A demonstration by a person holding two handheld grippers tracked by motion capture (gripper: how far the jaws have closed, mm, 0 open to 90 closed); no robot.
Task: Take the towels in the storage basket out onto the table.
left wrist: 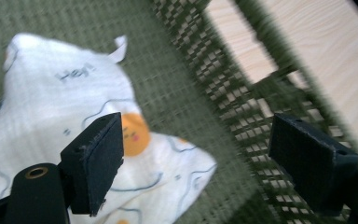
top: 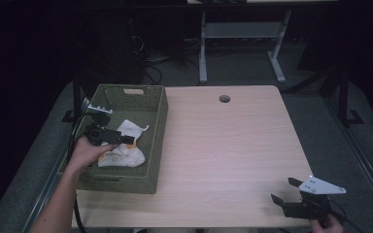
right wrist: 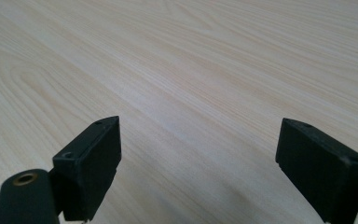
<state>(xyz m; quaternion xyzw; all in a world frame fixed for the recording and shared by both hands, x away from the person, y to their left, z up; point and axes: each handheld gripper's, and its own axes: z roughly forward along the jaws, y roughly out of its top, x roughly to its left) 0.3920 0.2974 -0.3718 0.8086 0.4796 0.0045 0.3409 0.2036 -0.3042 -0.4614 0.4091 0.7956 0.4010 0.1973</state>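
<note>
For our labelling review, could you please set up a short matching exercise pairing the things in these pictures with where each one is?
Things:
1. white cloth
2. left claw
3. right claw
4. round hole

Places:
A. over bare wood at the table's near right corner
B. far part of the tabletop
C. lying on the green basket's floor
D. open, above the cloth inside the basket

Pairs: 1-C, 2-D, 3-A, 4-B

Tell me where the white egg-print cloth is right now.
In the high view the white cloth lies inside the green basket at the table's left, directly under the open left gripper.
</note>
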